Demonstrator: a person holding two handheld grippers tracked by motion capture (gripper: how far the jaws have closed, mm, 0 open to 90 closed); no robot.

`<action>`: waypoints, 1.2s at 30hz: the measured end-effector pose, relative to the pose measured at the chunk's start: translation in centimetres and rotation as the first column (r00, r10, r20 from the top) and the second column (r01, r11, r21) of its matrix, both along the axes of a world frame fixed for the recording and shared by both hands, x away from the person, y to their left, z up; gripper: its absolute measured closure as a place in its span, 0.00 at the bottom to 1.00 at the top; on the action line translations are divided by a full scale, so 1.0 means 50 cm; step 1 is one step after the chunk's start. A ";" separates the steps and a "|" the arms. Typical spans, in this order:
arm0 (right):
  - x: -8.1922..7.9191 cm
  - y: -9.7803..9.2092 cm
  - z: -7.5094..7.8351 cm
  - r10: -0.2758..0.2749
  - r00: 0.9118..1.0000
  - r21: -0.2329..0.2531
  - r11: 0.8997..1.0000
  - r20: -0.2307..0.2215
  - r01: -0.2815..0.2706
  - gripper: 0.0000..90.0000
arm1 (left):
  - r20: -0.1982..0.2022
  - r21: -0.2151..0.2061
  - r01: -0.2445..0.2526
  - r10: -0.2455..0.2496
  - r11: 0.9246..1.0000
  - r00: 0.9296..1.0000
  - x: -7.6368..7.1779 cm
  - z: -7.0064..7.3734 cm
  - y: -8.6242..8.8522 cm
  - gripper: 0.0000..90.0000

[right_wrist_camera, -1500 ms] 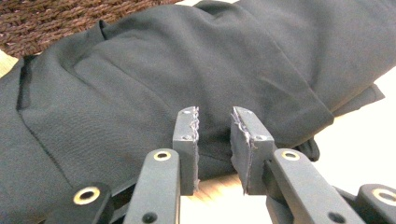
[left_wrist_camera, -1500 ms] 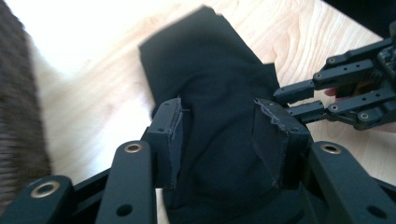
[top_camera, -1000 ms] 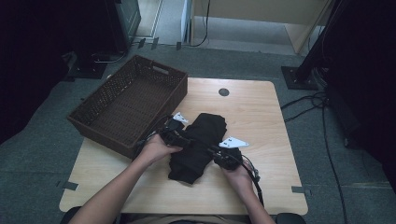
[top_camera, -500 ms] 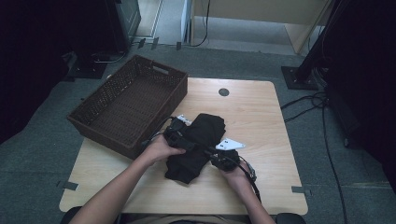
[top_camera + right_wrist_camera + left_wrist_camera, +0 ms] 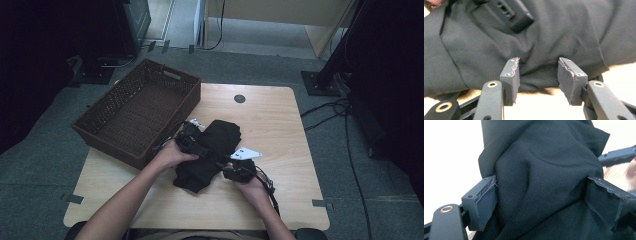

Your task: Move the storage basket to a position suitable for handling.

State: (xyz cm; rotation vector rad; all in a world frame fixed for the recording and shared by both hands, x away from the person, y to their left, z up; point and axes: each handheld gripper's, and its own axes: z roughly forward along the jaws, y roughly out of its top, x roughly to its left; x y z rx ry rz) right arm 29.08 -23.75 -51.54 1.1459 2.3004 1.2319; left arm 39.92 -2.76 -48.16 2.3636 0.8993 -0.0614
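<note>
A black garment (image 5: pixel 207 152) is lying bunched on the wooden tabletop (image 5: pixel 280 130), just to the right of the brown wicker basket (image 5: pixel 135 117), which is sitting at the tabletop's left edge. Seen from the high view, the left hand-held gripper (image 5: pixel 192 142) is pressing into the garment's side nearest the basket, while the right hand-held gripper (image 5: pixel 239 170) is resting against the side away from the basket; in this dim view, how far either pair of jaws is spread is hard to judge.

The left gripper view is settling that for its own tool: the left hand-held gripper (image 5: pixel 541 197) is standing wide apart with a thick fold of the garment (image 5: pixel 544 170) bulging between the pads, which appear to be touching the cloth on both sides without squeezing it flat. The right gripper view is showing the right hand-held gripper (image 5: pixel 537 75) apart as well, its tips just meeting the garment's lower edge (image 5: pixel 536 45), with bare tabletop underneath.
</note>
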 end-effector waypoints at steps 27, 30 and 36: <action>0.031 0.016 -0.011 0.035 0.998 -0.047 0.998 0.043 -0.033 0.58 | -0.026 -0.117 0.030 -0.034 0.993 0.999 0.006 -0.014 0.011 0.56; 0.032 0.018 -0.011 0.031 0.999 -0.048 0.998 0.044 -0.029 0.59 | -0.024 -0.124 0.049 -0.053 0.991 0.998 0.004 -0.010 0.011 0.67; 0.035 0.017 -0.009 0.031 0.999 -0.038 0.999 0.044 -0.029 0.58 | -0.025 -0.118 0.050 -0.053 0.992 0.998 0.003 -0.001 0.010 0.76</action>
